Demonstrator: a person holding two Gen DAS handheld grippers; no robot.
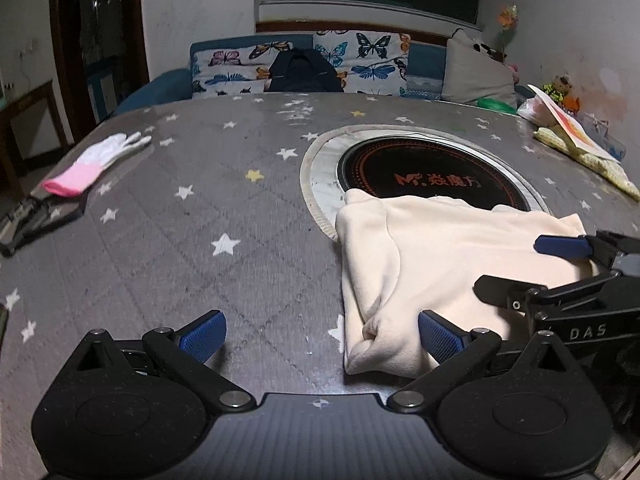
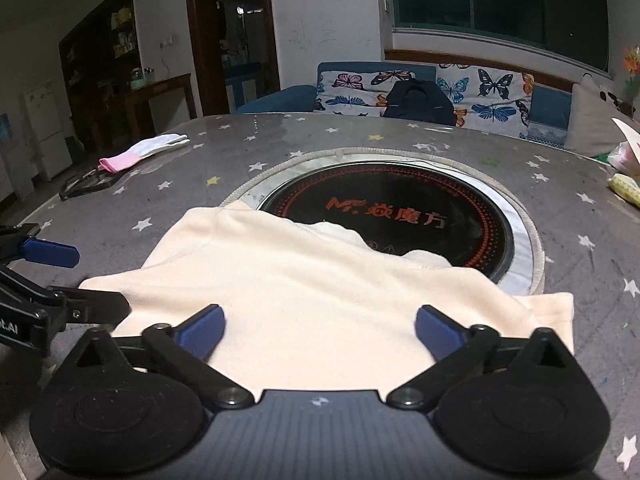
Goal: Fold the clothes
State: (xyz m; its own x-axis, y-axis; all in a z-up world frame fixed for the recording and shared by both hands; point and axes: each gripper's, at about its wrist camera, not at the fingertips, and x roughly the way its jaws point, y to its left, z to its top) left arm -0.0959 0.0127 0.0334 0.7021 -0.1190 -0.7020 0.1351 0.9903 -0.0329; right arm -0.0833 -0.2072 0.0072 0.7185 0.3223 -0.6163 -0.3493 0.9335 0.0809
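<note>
The right gripper (image 2: 320, 334) has its blue fingers (image 2: 202, 334) spread wide at the bottom of the right wrist view, with the cream garment (image 2: 320, 300) lying flat under and between them, gripped by neither pad. The left gripper (image 1: 322, 338) likewise stands wide open at the bottom of its own view; its right-hand finger (image 1: 440, 338) sits over the garment's near bunched corner, while the other finger hangs above bare worktop (image 1: 200, 240), so the cloth lies mostly to the right of that gap. Each view catches the other gripper at its edge: the left wrist view shows the right one coming in from the right margin above the cloth, the right wrist view shows the left one at the left margin beside the cloth's left edge. The left wrist view shows the folded layers and the rumpled near corner; the right wrist view shows a smoother broad face of the cloth and its right corner spread on the worktop. The garment's far edge overlaps the round black induction hob (image 2: 400, 216) set in the grey star-patterned worktop. Farther off, at the upper left of both views, a white and pink glove (image 1: 96, 160) lies well apart from the cloth. Behind the worktop stands a sofa with butterfly cushions (image 2: 480, 92) and a dark bag (image 2: 418, 102) on it.
</note>
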